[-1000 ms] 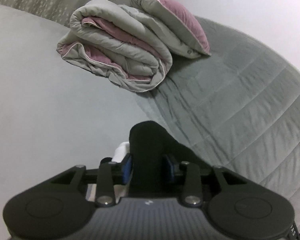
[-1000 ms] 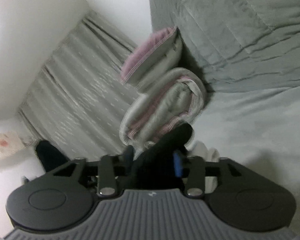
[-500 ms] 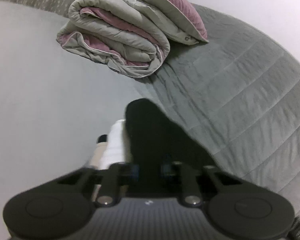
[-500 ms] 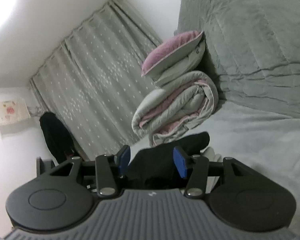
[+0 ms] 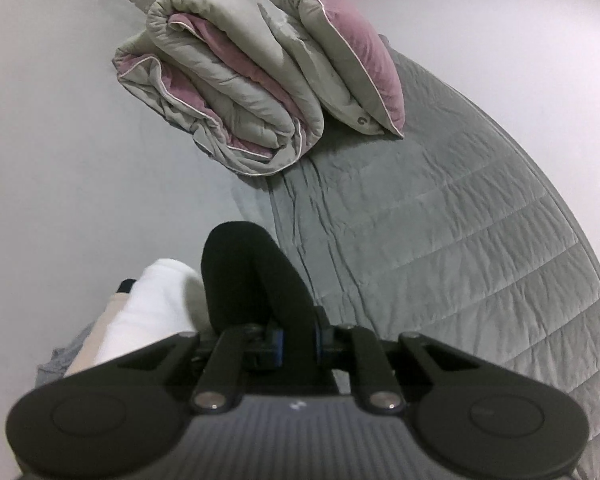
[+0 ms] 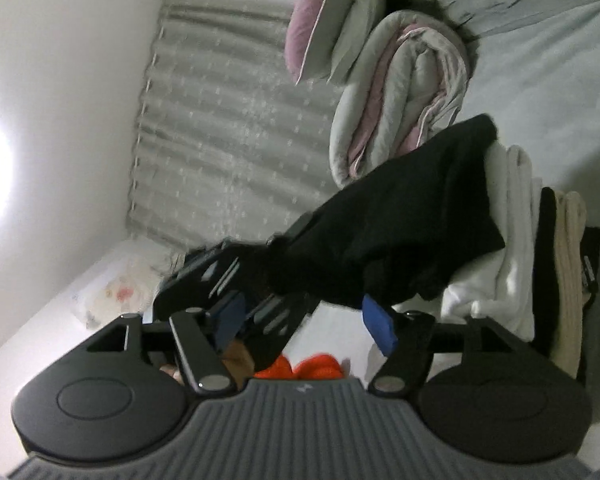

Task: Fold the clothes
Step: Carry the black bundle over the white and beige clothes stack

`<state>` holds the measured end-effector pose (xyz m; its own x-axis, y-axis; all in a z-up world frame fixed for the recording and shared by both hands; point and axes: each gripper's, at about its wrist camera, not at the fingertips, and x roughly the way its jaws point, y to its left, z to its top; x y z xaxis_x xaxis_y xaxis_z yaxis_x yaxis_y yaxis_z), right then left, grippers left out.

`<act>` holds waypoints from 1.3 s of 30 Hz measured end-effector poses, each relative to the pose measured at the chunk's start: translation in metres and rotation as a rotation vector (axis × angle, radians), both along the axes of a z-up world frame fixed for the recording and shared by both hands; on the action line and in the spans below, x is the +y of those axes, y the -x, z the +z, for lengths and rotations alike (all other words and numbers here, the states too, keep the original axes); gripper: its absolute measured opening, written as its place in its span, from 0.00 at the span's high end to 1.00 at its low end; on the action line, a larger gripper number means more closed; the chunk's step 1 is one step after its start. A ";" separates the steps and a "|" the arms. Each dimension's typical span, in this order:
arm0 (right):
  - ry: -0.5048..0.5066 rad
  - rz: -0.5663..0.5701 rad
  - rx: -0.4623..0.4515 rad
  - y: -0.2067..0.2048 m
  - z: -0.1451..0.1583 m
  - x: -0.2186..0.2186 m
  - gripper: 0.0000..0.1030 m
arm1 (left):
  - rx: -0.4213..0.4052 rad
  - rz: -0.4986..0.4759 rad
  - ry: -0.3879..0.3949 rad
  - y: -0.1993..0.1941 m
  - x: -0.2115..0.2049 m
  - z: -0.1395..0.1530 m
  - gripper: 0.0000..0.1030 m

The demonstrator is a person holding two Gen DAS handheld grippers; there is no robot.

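My left gripper [image 5: 298, 342] is clamped on the black garment [image 5: 252, 276] at lower centre; my right gripper [image 6: 306, 320] stands apart beneath it. Beside lies a white folded stack [image 6: 508, 232]; farther, upper frame, the rolled duvet [image 5: 228, 80].

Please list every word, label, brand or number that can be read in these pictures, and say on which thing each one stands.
No text can be read.
Small white mark on the right claw housing: a logo, no letters legible.
Small tag on the dark folded garment: too blurred to read.
Round mark on the pillow corner: not readable.

Both wrist cams sit close over bed, sharing rolled duvet [image 5: 236, 92] [image 6: 400, 92]
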<state>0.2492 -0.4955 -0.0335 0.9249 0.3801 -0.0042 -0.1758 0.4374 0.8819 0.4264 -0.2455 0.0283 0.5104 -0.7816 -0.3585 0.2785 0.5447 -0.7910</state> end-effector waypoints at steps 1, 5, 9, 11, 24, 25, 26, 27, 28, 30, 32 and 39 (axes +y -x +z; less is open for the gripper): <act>0.012 -0.024 0.008 0.002 0.002 0.001 0.32 | 0.002 -0.001 0.000 0.000 0.002 -0.001 0.88; 0.059 -0.121 0.038 0.008 0.009 0.005 0.32 | 0.016 -0.004 -0.022 -0.001 0.011 -0.012 0.88; 0.332 -0.242 0.042 0.016 0.028 0.016 0.32 | -0.022 -0.027 -0.170 0.002 0.019 -0.025 0.81; 0.446 -0.315 0.046 0.013 0.027 0.023 0.32 | -0.055 -0.029 -0.245 0.004 0.023 -0.029 0.72; 0.814 -0.426 -0.057 -0.013 0.008 0.053 0.70 | -0.528 0.032 -0.362 0.021 -0.012 -0.026 0.78; 0.857 -0.398 0.002 -0.020 0.007 0.054 0.72 | -0.515 0.019 -0.379 0.019 -0.016 -0.032 0.82; 0.887 -0.368 0.069 -0.027 0.004 0.053 0.72 | -0.487 0.016 -0.388 0.015 -0.018 -0.041 0.84; 0.902 -0.347 0.113 -0.031 0.001 0.051 0.71 | -0.463 0.018 -0.380 0.012 -0.017 -0.050 0.85; 0.904 -0.332 0.141 -0.033 -0.003 0.047 0.71 | -0.451 0.017 -0.364 0.011 -0.016 -0.056 0.85; 0.893 -0.311 0.183 -0.036 -0.007 0.040 0.72 | -0.448 0.013 -0.349 0.012 -0.015 -0.062 0.85; 0.886 -0.294 0.205 -0.038 -0.008 0.036 0.72 | -0.454 0.011 -0.345 0.013 -0.015 -0.060 0.85; 0.777 -0.285 0.107 -0.015 0.008 0.034 0.66 | -0.536 0.083 -0.265 0.038 0.006 -0.045 0.79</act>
<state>0.2641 -0.4614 -0.0257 0.9649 -0.0157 -0.2621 0.1013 0.9432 0.3165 0.3885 -0.2397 -0.0170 0.7294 -0.6507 -0.2111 0.5490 0.7410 -0.3867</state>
